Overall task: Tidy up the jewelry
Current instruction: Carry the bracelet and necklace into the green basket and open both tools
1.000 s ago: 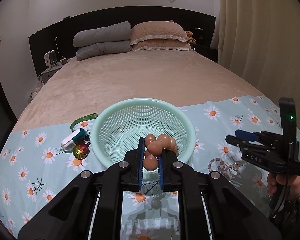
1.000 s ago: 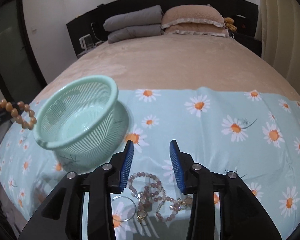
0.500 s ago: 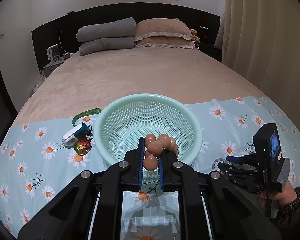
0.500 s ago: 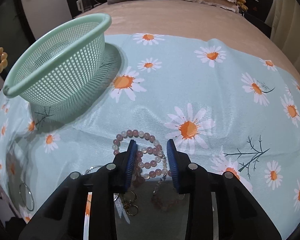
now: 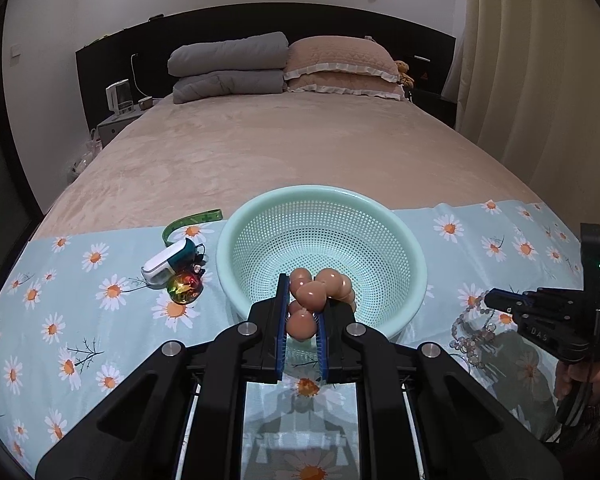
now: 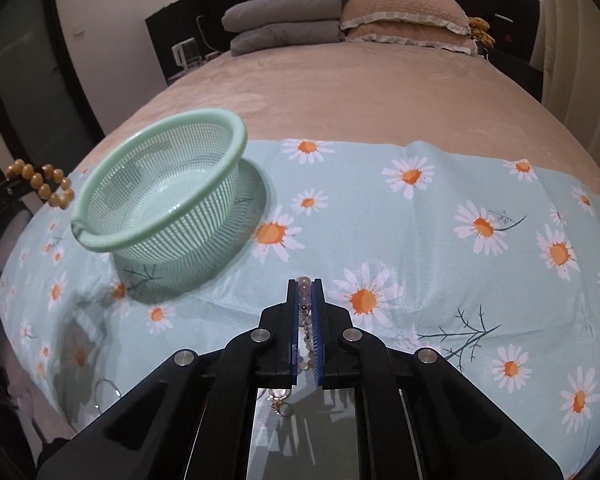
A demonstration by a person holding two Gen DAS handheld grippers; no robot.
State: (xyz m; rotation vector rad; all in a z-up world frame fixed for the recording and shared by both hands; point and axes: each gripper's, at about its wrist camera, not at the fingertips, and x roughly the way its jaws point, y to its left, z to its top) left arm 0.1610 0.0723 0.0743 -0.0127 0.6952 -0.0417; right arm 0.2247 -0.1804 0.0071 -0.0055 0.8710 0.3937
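My left gripper point(image 5: 302, 322) is shut on a brown wooden bead bracelet point(image 5: 314, 292) and holds it over the near rim of the mint green basket point(image 5: 260, 216). The bracelet point(image 6: 40, 184) also shows at the left edge of the right wrist view, beside the basket point(image 6: 216, 172). My right gripper point(image 6: 305, 294) is shut on a pink bead bracelet point(image 6: 304, 304) and is raised off the daisy cloth point(image 6: 440, 240). In the left wrist view the right gripper point(image 5: 494, 300) is right of the basket, with the pink beads point(image 5: 472, 328) hanging at its tip.
A white and teal device point(image 5: 168, 262), a shiny multicoloured ball point(image 5: 182, 288) and a green tape measure point(image 5: 192, 220) lie left of the basket. A thin metal ring point(image 6: 106, 390) lies on the cloth at the near left. Pillows point(image 5: 340, 64) lie at the bed's head.
My right gripper has closed on the pink bead bracelet and lifted it off the cloth. My left gripper stays shut on the wooden bracelet over the basket.
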